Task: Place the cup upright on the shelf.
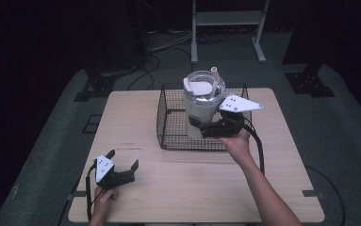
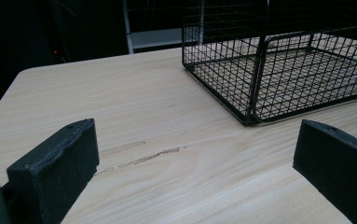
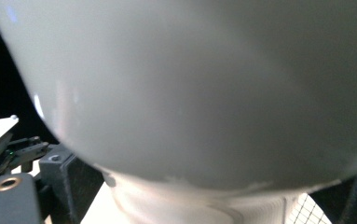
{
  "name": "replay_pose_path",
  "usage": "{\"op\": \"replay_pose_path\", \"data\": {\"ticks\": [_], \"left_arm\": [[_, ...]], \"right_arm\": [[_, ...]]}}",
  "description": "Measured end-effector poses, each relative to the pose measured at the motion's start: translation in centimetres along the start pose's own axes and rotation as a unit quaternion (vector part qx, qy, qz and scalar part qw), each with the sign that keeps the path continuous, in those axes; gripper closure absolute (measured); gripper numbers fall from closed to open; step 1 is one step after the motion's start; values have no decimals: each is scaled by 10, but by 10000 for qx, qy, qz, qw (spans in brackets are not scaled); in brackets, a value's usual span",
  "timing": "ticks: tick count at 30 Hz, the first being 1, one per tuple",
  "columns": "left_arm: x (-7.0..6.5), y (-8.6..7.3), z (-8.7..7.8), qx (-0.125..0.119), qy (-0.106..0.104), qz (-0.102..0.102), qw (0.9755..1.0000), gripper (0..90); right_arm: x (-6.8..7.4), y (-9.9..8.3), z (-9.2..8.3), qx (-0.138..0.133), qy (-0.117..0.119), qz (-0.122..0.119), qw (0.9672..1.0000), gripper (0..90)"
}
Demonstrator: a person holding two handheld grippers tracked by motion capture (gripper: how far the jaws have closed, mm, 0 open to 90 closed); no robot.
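A white tumbler (image 1: 201, 104) with a clear lid and a straw stands upright within the outline of the black wire basket (image 1: 168, 117). My right gripper (image 1: 201, 126) is shut on its lower body from the near right side. In the right gripper view the tumbler (image 3: 190, 93) looms close, with the right gripper (image 3: 213, 203) closed on its narrow base. I cannot tell whether the tumbler rests on the basket floor. My left gripper (image 1: 123, 159) sits open at the table's front left, holding nothing. In its own view the left gripper (image 2: 197, 140) faces the basket (image 2: 260, 70).
The wooden table (image 1: 135, 113) carries the basket at its back centre. A scuff mark (image 2: 153, 156) lies on the wood ahead of the left gripper. Cables and a metal stand (image 1: 225, 19) are on the dark floor behind.
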State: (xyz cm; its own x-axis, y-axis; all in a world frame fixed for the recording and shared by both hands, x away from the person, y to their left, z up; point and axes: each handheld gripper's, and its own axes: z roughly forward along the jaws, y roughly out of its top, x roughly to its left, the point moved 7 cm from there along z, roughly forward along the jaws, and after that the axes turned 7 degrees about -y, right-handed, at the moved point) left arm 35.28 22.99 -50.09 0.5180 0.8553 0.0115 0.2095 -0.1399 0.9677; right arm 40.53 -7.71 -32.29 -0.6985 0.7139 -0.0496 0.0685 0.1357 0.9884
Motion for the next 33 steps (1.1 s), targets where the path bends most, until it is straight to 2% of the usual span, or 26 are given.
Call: {"op": "replay_pose_path", "data": {"ticks": [13, 20, 23, 26, 28, 33], "left_arm": [[0, 0, 0, -15, -4, -29, 10000, 0], [1, 0, 0, -3, 10, -31, 10000, 0], [1, 0, 0, -8, 7, -42, 10000, 0], [1, 0, 0, -12, 1, -37, 10000, 0], [1, 0, 0, -14, -3, -25, 10000, 0], [0, 0, 0, -23, -15, -14, 10000, 0]], "right_arm": [[-25, 3, 44, 253, -149, -55, 9996, 89], [-41, -6, 66, 367, -167, 121, 9991, 88], [-49, -11, 78, 407, -122, 313, 9986, 87], [-51, -14, 82, 449, -158, 303, 9984, 88], [-55, -16, 88, 532, -175, 211, 9982, 87], [-61, -21, 103, 673, -141, 226, 9974, 87]]}}
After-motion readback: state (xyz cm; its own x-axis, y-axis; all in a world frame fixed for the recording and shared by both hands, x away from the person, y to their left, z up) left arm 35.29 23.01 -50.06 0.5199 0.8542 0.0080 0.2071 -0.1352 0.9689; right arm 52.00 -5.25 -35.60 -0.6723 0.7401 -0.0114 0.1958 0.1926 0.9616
